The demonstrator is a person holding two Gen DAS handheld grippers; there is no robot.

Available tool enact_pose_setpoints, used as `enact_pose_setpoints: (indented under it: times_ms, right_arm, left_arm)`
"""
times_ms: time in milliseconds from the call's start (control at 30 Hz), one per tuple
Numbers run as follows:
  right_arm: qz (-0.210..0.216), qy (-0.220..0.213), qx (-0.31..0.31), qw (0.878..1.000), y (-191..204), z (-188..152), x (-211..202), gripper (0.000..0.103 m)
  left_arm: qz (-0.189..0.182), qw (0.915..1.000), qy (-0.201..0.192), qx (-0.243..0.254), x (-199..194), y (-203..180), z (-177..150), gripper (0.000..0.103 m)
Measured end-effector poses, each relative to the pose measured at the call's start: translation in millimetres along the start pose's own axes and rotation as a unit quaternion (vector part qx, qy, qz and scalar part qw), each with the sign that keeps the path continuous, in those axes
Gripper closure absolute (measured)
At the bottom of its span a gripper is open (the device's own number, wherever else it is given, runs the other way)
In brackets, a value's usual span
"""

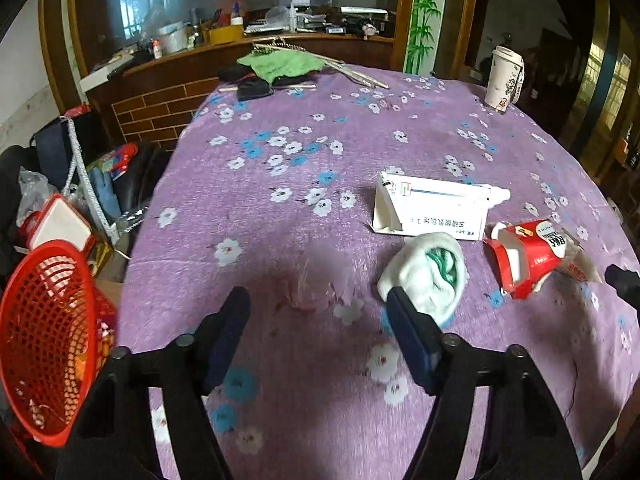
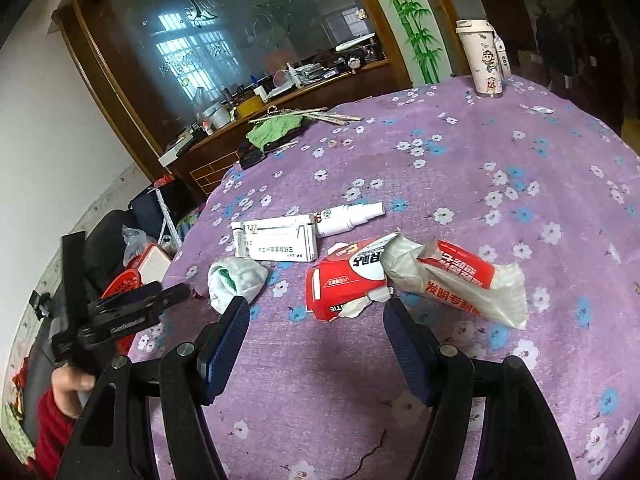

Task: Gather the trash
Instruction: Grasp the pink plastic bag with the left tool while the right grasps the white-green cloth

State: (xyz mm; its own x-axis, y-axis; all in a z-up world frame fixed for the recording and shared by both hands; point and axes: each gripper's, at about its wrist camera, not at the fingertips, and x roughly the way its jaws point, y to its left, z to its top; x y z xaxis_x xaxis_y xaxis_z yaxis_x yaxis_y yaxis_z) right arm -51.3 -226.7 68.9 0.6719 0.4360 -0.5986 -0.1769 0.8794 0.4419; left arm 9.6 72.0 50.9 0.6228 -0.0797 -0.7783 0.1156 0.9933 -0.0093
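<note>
A crumpled white wad with green inside (image 1: 426,274) (image 2: 236,278) lies on the purple flowered tablecloth. A torn red and white carton (image 1: 528,256) (image 2: 348,280) lies to its right, next to a torn red and white bag (image 2: 460,280). A white medicine box (image 1: 430,208) (image 2: 276,240) and a white spray bottle (image 2: 350,218) lie behind them. My left gripper (image 1: 318,304) is open and empty, its right finger just in front of the wad. My right gripper (image 2: 316,316) is open and empty, just in front of the carton.
A red mesh basket (image 1: 44,340) stands off the table's left edge among bags and clutter. A white tumbler (image 1: 504,78) (image 2: 482,60) stands at the far right. Green cloth and sticks (image 1: 280,64) lie at the far edge. A cluttered counter runs behind.
</note>
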Motion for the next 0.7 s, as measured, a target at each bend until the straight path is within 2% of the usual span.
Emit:
enact_pose_setpoints:
  times_ms: [33, 100, 233, 500, 567, 700]
  right_arm:
    - [0.002, 0.001, 0.0, 1.0, 0.2, 0.2, 0.9, 0.029]
    - [0.005, 0.002, -0.001, 1.0, 1.9, 1.0, 2.3, 0.029]
    - [0.008, 0.007, -0.009, 1.0, 9.4, 1.2, 3.5, 0.029]
    - [0.014, 0.022, -0.029, 0.999, 35.2, 6.0, 11.1, 0.029]
    - [0.017, 0.03, -0.034, 0.999, 43.6, 7.9, 17.3, 0.029]
    - [0.009, 0.053, -0.05, 0.997, 67.4, 15.6, 42.0, 0.029]
  left_arm:
    - [0.0, 1.0, 0.005, 0.001, 6.2, -1.3, 1.0, 0.045]
    - [0.0, 0.9998, 0.021, 0.004, 20.0, -3.9, 1.7, 0.063]
    - [-0.001, 0.9995, 0.03, -0.002, 35.3, -1.4, 0.8, 0.064]
    - [-0.01, 0.9998, 0.005, -0.019, 37.5, 9.2, -3.3, 0.069]
    - [-0.009, 0.9996, -0.009, -0.025, 31.5, 12.2, -5.9, 0.069]
    - [0.003, 0.9974, -0.06, -0.04, 11.8, 18.3, -6.9, 0.069]
